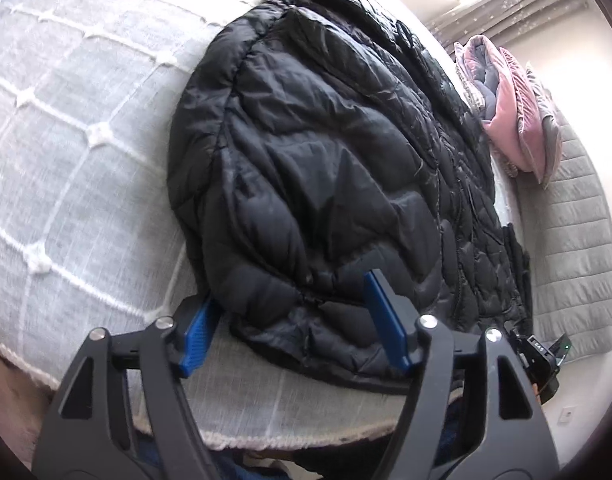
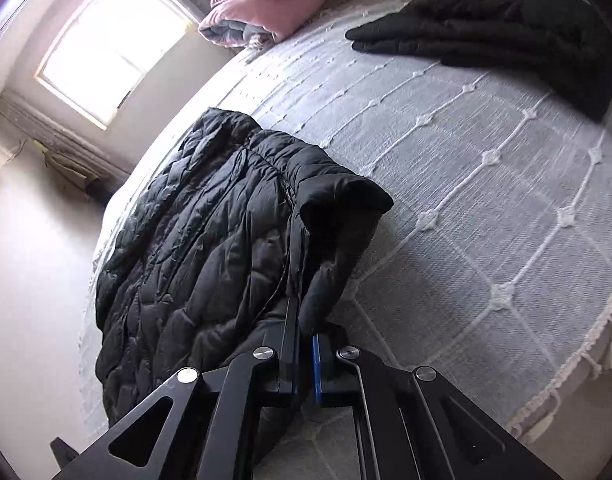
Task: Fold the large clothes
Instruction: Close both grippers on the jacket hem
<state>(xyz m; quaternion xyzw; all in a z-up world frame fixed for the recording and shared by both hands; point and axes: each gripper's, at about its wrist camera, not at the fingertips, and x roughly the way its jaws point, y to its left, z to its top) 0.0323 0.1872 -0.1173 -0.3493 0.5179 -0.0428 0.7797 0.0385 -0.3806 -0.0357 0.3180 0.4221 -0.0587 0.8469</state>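
A black quilted puffer jacket (image 1: 325,152) lies spread on the bed near its edge. In the left wrist view my left gripper (image 1: 294,312) straddles the jacket's near hem. Its blue pads (image 1: 385,320) stand wide apart with a thick puffy bulge of the jacket filling the gap and pressed between them. In the right wrist view the same jacket (image 2: 194,240) runs away towards the window. My right gripper (image 2: 304,332) is shut on the jacket's near edge, and a fold of black fabric rises and droops over the fingertips.
The pale grey bedspread (image 2: 485,208) with white knotted lines covers the bed. A second black garment (image 2: 505,28) lies folded at the far side. Pink and grey pillows (image 2: 274,4) are stacked by the window (image 2: 114,40). Bare floor (image 2: 38,280) runs beside the bed.
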